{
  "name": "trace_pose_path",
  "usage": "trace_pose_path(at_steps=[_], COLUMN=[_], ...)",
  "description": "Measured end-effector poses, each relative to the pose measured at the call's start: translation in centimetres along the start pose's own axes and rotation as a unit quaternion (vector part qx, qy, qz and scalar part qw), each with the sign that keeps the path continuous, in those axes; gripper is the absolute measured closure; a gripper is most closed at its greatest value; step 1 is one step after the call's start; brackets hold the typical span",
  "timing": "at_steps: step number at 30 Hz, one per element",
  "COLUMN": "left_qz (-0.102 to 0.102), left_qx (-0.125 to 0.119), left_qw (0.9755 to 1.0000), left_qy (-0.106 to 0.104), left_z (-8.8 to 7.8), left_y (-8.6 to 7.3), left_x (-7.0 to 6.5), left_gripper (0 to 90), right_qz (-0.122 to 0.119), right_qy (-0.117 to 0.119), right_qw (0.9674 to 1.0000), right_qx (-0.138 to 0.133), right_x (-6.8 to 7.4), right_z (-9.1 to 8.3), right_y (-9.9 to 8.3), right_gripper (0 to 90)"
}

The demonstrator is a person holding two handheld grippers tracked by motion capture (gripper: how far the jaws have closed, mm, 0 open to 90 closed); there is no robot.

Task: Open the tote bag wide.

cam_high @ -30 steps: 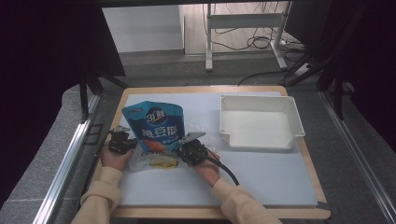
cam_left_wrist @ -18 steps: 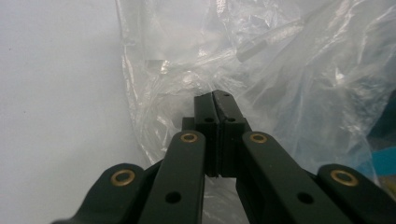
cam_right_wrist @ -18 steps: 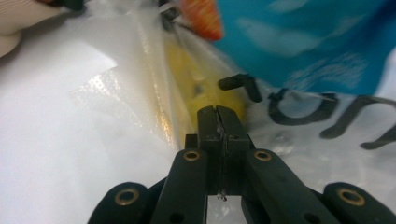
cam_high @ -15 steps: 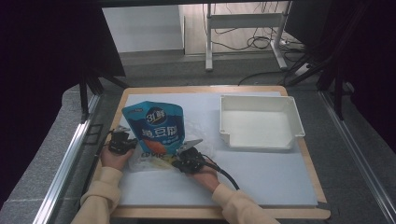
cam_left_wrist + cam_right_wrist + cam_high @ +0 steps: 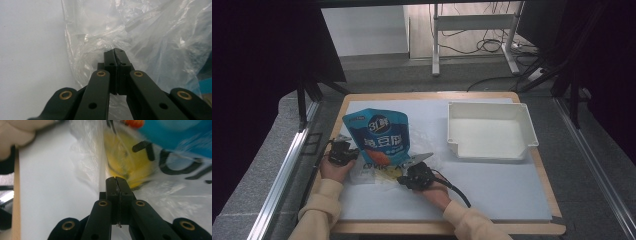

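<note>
A blue snack pouch (image 5: 379, 135) lies inside a clear plastic bag (image 5: 372, 172) on the white mat (image 5: 492, 185). My left gripper (image 5: 349, 152) sits at the bag's left edge. In the left gripper view its jaws (image 5: 115, 51) are shut, with crumpled clear film (image 5: 150, 37) bunched around the tips. My right gripper (image 5: 404, 177) is at the bag's lower right corner. In the right gripper view those jaws (image 5: 116, 180) are shut at a fold of the film (image 5: 170, 195), with yellow print and the blue pouch (image 5: 175, 132) beyond.
An empty white tray (image 5: 527, 135) stands at the right back of the mat. The wooden table edge (image 5: 437, 95) frames the mat. Metal rails run along both sides, and desk legs and cables lie on the floor behind.
My right gripper has shifted toward the near edge of the table, along the bag's lower corner. The left gripper and the pouch have stayed put.
</note>
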State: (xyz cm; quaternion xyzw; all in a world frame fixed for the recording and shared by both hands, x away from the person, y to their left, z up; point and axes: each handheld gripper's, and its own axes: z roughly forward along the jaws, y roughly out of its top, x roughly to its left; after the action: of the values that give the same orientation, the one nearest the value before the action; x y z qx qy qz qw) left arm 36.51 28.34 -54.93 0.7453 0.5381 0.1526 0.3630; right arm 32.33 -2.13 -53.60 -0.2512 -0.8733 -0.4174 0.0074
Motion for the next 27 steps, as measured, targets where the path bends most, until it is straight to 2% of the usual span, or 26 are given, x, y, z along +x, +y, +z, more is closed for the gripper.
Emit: trace_pose_path(at_steps=[2, 4, 6, 7, 9, 10, 11, 12, 13, 18, 21, 27], left_qz=[0.000, 0.000, 0.000, 0.000, 0.000, 0.000, -0.001, -0.001, -0.001, 0.000, 0.000, -0.001], left_qx=[0.000, 0.000, -0.001, -0.001, -0.001, -0.001, 0.000, 0.000, 0.000, -0.001, -0.001, -0.002], left_qw=[1.0000, 1.0000, 1.0000, 1.0000, 1.0000, 1.0000, 1.0000, 1.0000, 1.0000, 1.0000, 1.0000, 1.0000], left_qy=[0.000, 0.000, -0.001, 0.000, 0.001, 0.001, 0.001, 0.001, 0.000, -0.001, -0.001, -0.001], left_z=[0.0, 0.0, 0.0, 0.0, 0.0, 0.0, 0.0, 0.0, 0.0, 0.0, 0.1, 0.1], left_y=[0.0, 0.0, 0.0, 0.0, 0.0, 0.0, 0.0, 0.0, 0.0, 0.0, 0.0, 0.0], left_x=[0.0, 0.0, 0.0, 0.0, 0.0, 0.0, -0.1, -0.1, -0.1, 0.0, 0.0, -0.1], left_gripper=[89.7, 89.7, 89.7, 89.7, 89.7, 89.7, 89.7, 89.7, 89.7, 89.6, 89.6, 89.4], right_qz=[-0.001, 0.002, 0.005, 0.011, 0.023, 0.023, 0.043, 0.043, 0.047, 0.077, 0.082, 0.078], right_qy=[-0.006, -0.022, -0.048, -0.070, -0.105, -0.105, -0.120, -0.120, -0.133, -0.144, -0.144, -0.142], right_qw=[0.9997, 0.9991, 0.9979, 0.9964, 0.9930, 0.9930, 0.9909, 0.9909, 0.9894, 0.9863, 0.9859, 0.9864], right_qx=[-0.022, -0.036, -0.042, -0.045, -0.048, -0.048, -0.042, -0.042, -0.032, -0.027, -0.024, -0.025], right_x=[-0.3, -0.7, -1.5, -2.2, -3.5, -3.5, -4.6, -4.6, -5.3, -6.6, -6.8, -6.7], right_z=[-1.5, -3.2, -4.3, -4.8, -5.2, -5.2, -5.1, -5.1, -4.9, -5.0, -4.8, -4.9], right_y=[0.7, 1.2, 1.3, 1.2, 0.7, 0.7, -0.1, -0.1, -0.7, -1.8, -2.4, -2.2], right_gripper=[89.0, 89.0, 88.9, 88.9, 89.0, 89.0, 89.0, 89.0, 89.0, 88.9, 88.9, 88.9])
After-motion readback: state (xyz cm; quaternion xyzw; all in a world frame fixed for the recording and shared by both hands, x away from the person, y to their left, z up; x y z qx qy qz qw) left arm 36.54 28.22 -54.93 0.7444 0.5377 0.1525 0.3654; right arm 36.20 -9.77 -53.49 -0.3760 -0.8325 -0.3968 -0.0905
